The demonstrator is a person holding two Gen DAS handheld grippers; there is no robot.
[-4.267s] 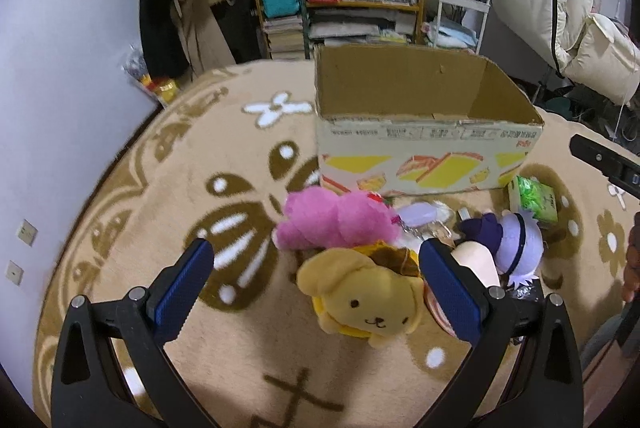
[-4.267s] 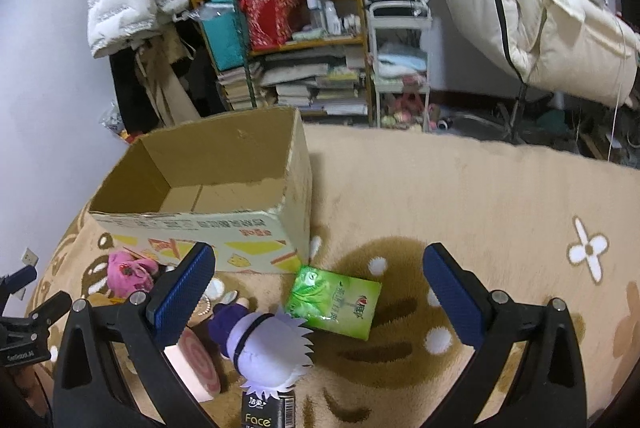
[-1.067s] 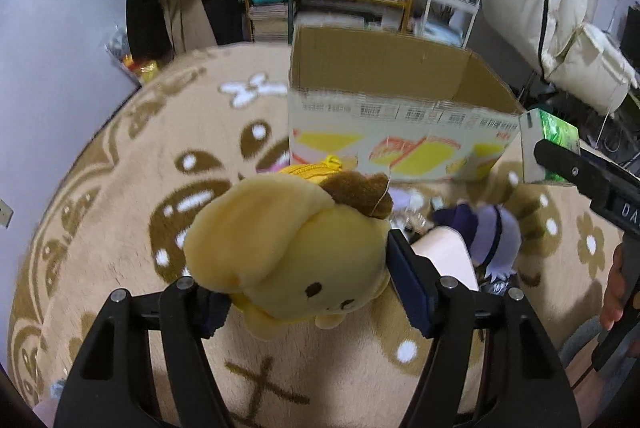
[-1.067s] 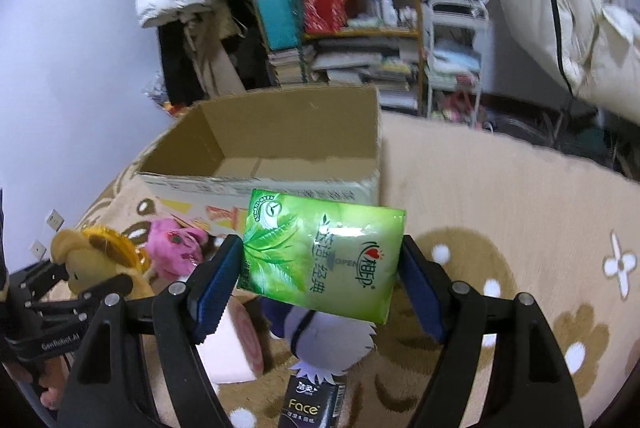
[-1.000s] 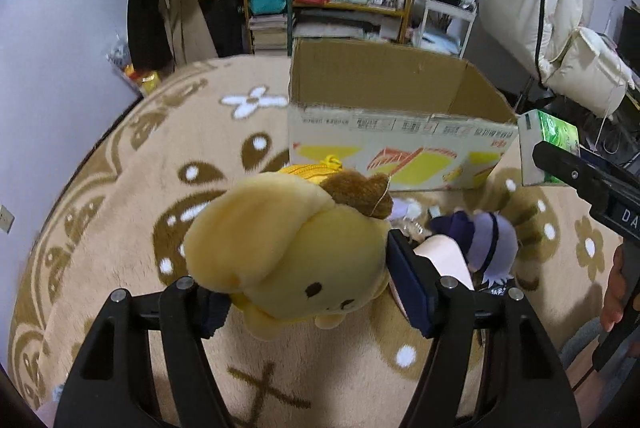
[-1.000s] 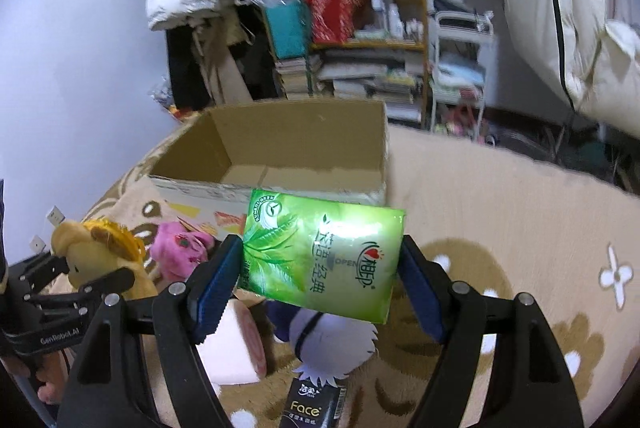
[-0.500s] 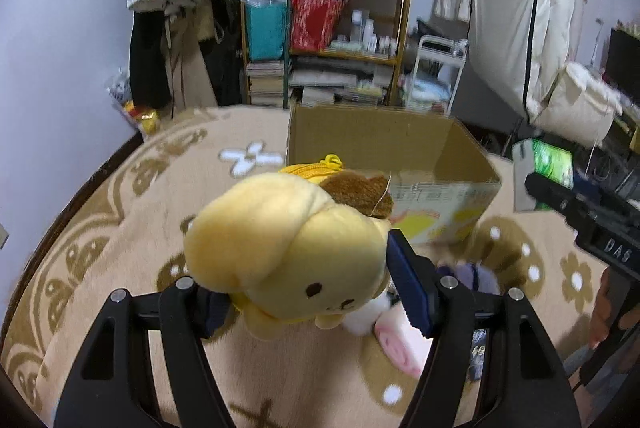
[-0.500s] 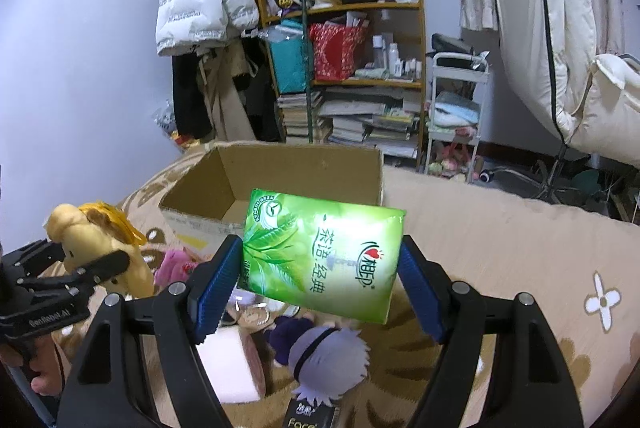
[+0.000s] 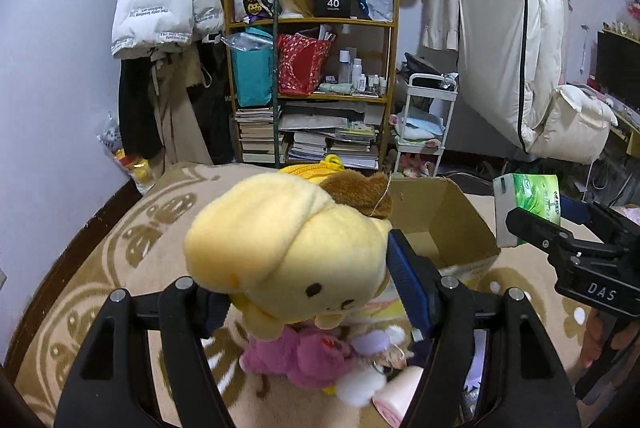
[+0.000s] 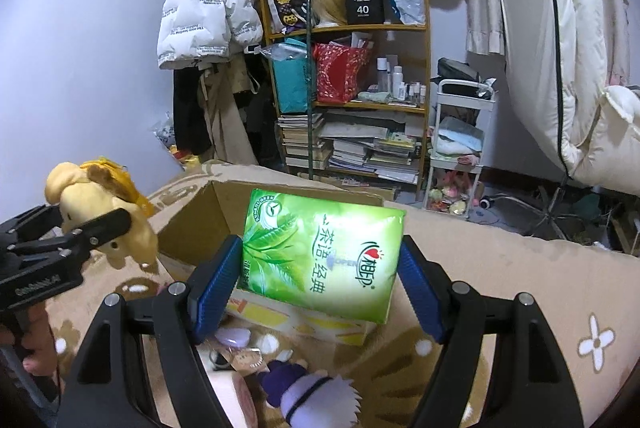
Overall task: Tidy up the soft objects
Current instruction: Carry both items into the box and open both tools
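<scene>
Left gripper point(image 9: 308, 292): jaws clamping the yellow plush dog with the brown beret point(image 9: 288, 248); blue pads are pressing its sides, head bulging out above them. It is hanging in the air, clear of the rug.
Right gripper point(image 10: 320, 268): jaws clamping the green plastic tissue pack point(image 10: 320, 256) by its short ends, printed face toward the camera, slightly tilted. Also in the air.
Open brown cardboard box point(image 9: 440, 224): sitting on the rug behind both held items, flaps open; what shows of the inside is looking bare. From the right wrist view the pack is covering most of the opening.
Plush dog position: in front of the box's near-left corner, above the pile of toys.
Tissue pack position: over the box's near wall in the right wrist view; in the left wrist view it is showing at the right of the box.
Beige patterned rug point(image 10: 520, 284): carrying the box and the loose toys.
Pink plush toy point(image 9: 304, 356): lying on the rug below the dog, in front of the box.
Purple-and-white plush doll point(image 10: 312, 392): lying on the rug below the right gripper.
Pink cylindrical roll-shaped toy point(image 10: 232, 396): lying just left of the doll.
Wooden shelf of books and bags point(image 9: 312, 88): standing against the far wall behind the box.
</scene>
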